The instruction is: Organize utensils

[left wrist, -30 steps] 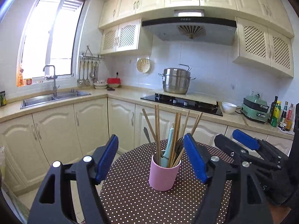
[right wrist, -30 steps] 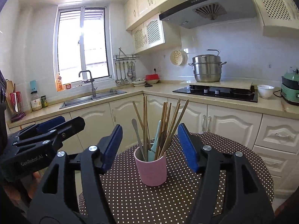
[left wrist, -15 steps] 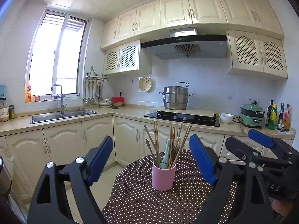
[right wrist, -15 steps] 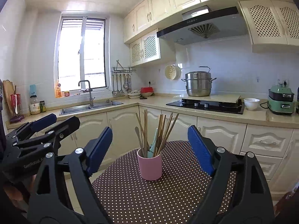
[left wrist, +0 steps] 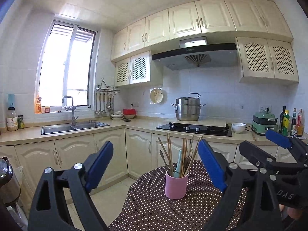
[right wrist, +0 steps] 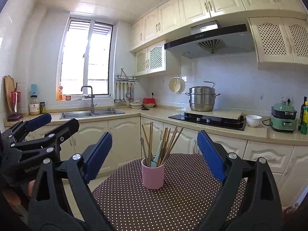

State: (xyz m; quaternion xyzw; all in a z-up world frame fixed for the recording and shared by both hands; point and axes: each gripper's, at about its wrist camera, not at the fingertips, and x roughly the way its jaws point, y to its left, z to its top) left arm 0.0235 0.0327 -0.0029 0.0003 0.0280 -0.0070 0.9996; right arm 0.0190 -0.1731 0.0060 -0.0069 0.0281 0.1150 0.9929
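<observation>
A pink cup (left wrist: 176, 185) stands upright on a round brown table with white dots (left wrist: 154, 207). It holds several wooden chopsticks (left wrist: 169, 154), a pale green utensil and a metal one. It also shows in the right wrist view (right wrist: 152, 174), with the chopsticks (right wrist: 165, 144) fanned out. My left gripper (left wrist: 156, 165) is open and empty, back from the cup. My right gripper (right wrist: 154, 154) is open and empty, also back from the cup. Each gripper shows at the edge of the other's view, the right one (left wrist: 277, 144) and the left one (right wrist: 48, 127).
Cream cabinets and a counter run behind the table, with a sink (left wrist: 73, 128), a black hob (left wrist: 194, 130) bearing a steel pot (left wrist: 187, 108), a white bowl (left wrist: 238, 127) and a green cooker (left wrist: 264, 122). Tiled floor (left wrist: 107, 198) lies left of the table.
Both grippers have pulled back and up from the cup, which now looks smaller and farther. Both stay open and empty. The cup has not moved.
</observation>
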